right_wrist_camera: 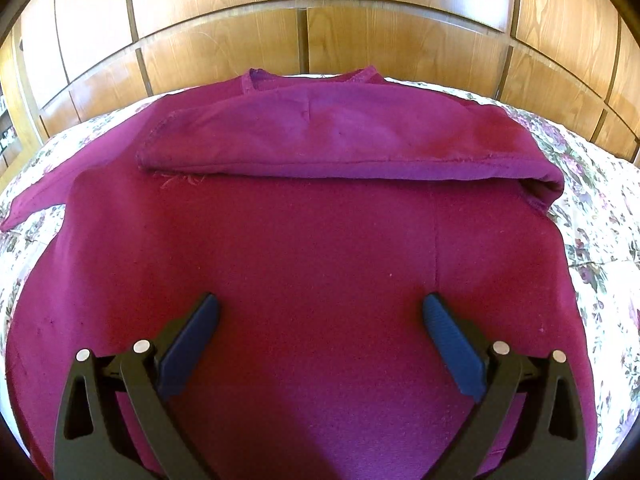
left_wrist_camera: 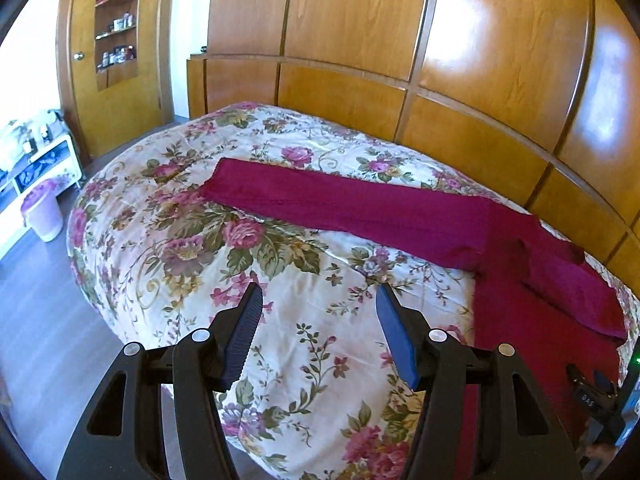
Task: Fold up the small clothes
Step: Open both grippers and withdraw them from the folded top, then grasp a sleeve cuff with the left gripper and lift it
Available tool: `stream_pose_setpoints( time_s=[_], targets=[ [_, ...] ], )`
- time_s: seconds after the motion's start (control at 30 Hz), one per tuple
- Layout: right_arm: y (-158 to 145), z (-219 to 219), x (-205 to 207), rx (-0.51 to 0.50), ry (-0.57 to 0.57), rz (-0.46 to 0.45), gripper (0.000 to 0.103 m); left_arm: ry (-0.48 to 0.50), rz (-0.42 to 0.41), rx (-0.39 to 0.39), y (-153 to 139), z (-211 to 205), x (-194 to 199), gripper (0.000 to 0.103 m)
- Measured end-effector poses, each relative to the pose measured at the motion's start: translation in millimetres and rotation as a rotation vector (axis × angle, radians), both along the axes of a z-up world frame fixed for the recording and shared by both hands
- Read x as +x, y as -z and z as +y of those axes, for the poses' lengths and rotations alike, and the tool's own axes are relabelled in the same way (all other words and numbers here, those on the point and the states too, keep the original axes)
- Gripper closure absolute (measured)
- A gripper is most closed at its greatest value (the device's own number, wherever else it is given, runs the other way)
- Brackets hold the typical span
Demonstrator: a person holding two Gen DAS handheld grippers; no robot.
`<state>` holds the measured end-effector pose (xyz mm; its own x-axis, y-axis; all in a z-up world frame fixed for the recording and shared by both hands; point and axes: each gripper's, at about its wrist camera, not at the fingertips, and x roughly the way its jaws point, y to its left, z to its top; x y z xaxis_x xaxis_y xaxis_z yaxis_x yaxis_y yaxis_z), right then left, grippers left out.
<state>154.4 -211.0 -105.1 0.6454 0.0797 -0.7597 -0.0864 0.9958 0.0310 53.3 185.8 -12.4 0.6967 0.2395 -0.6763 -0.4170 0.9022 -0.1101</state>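
A magenta long-sleeved top (right_wrist_camera: 312,248) lies flat on the floral bedspread (right_wrist_camera: 600,216), neck towards the wooden headboard. Its right sleeve (right_wrist_camera: 340,144) is folded across the chest. Its left sleeve (left_wrist_camera: 344,208) stretches out straight to the left over the bedspread (left_wrist_camera: 200,264). My left gripper (left_wrist_camera: 319,300) is open and empty above bare bedspread, left of the top's body (left_wrist_camera: 532,320). My right gripper (right_wrist_camera: 320,308) is open and empty over the lower body of the top. The right gripper also shows in the left wrist view (left_wrist_camera: 592,396) at the far right edge.
A wooden headboard (right_wrist_camera: 304,36) and wall panels run behind the bed. In the left wrist view the bed's edge drops to a grey floor (left_wrist_camera: 44,340) at left, with a lilac bin (left_wrist_camera: 42,208), a white unit (left_wrist_camera: 48,156) and a wooden shelf cabinet (left_wrist_camera: 116,28).
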Motion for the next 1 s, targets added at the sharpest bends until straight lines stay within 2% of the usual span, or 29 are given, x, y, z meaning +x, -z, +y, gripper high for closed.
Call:
stream_pose_setpoints(
  time_s=[0.1,0.23,0.27,0.33,0.4,0.63,0.67,0.73,0.77,0.8,0.87,1.0],
  targets=[
    [0,0,0,-0.001,-0.001,-0.002,0.002,-0.001,0.023,-0.072,12,20,14,0.045],
    [1,0,0,0.001,0.000,-0.008,0.002,-0.056,0.013,-0.260,29,77,38,0.045],
    [1,0,-1,0.001,0.000,-0.009,0.002,-0.069,-0.001,-0.283,31,88,42,0.051],
    [1,-1,-1,0.002,0.000,-0.011,0.002,-0.119,-0.003,-0.307,36,114,54,0.053],
    [1,-1,-1,0.004,0.000,-0.012,0.002,-0.160,0.000,-0.355,43,142,68,0.059],
    [2,0,-1,0.004,0.001,-0.015,0.002,-0.353,0.053,-0.465,74,214,108,0.059],
    [2,-1,-1,0.005,0.001,-0.015,0.002,-0.365,0.049,-0.470,77,219,111,0.060],
    [3,-1,-1,0.008,0.000,-0.015,0.002,-0.371,0.038,-0.456,80,226,122,0.075],
    [3,-1,0,0.008,0.000,-0.016,0.002,-0.371,0.046,-0.448,81,227,126,0.088],
    [3,-1,0,0.009,0.000,-0.016,0.002,-0.368,0.055,-0.446,83,230,131,0.096],
    [3,-1,0,0.011,0.000,-0.017,0.002,-0.356,0.059,-0.429,78,226,136,0.097],
    [4,-1,1,0.010,0.000,-0.017,0.002,-0.202,-0.035,-0.382,40,194,138,0.097]
  ],
)
